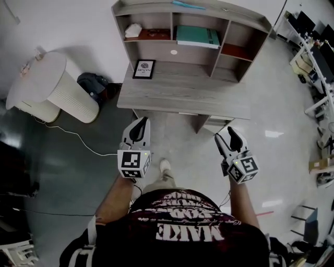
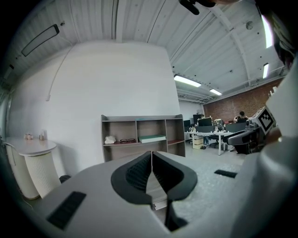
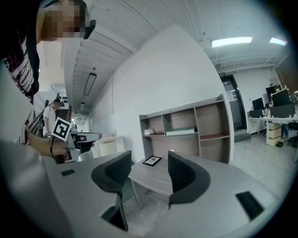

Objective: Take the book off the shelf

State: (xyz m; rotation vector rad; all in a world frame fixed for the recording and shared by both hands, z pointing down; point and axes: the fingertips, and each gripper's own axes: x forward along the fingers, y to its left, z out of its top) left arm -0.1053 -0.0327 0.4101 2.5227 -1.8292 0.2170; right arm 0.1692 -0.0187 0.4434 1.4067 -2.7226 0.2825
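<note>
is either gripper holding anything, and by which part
Nothing is held. The left gripper is shut on nothing, the right gripper is open and empty; the book lies on the shelf.

We see a teal book (image 1: pixel 197 36) on a grey wood-grain shelf (image 1: pixel 237 12), a black-framed picture (image 1: pixel 144 69) and a vertically ribbed white bin (image 1: pixel 68 96).

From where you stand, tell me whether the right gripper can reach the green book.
Probably not yet: the right gripper hangs short of the desk, and the book lies in the shelf at its back. Nothing blocks the path; step closer.
</note>
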